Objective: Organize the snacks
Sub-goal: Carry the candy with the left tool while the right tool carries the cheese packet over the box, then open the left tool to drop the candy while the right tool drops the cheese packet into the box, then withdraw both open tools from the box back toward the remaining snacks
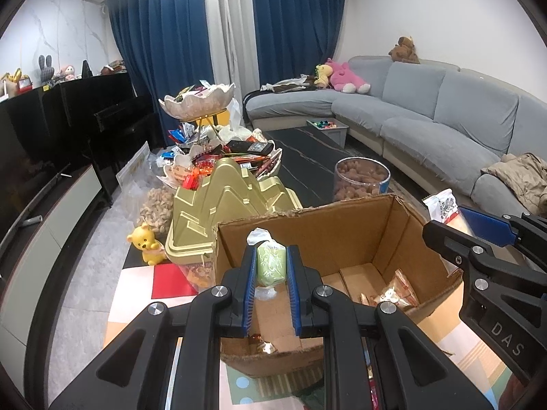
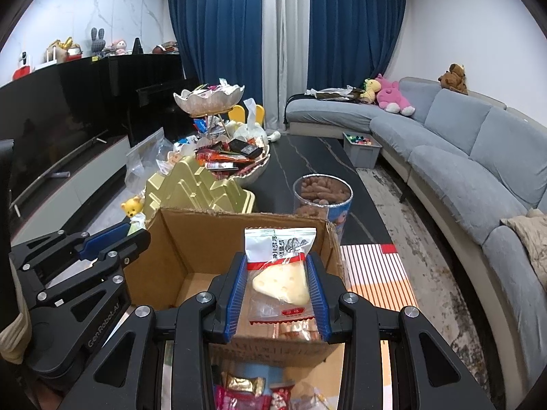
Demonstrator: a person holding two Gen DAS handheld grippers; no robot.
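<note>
An open cardboard box stands in front of both grippers, with a few wrapped snacks on its floor. My left gripper is shut on a pale green wrapped snack, held above the box's near left part. My right gripper is shut on a clear packet with a cheese-shaped wedge, over the box's near right side. Each gripper shows at the edge of the other's view, the right one with its packet and the left one.
Behind the box stand a gold mountain-shaped container, a clear tub of brown snacks, and shell-shaped bowls heaped with wrappers on a dark table. A yellow bear toy sits left. More snacks lie below the grippers. A grey sofa curves right.
</note>
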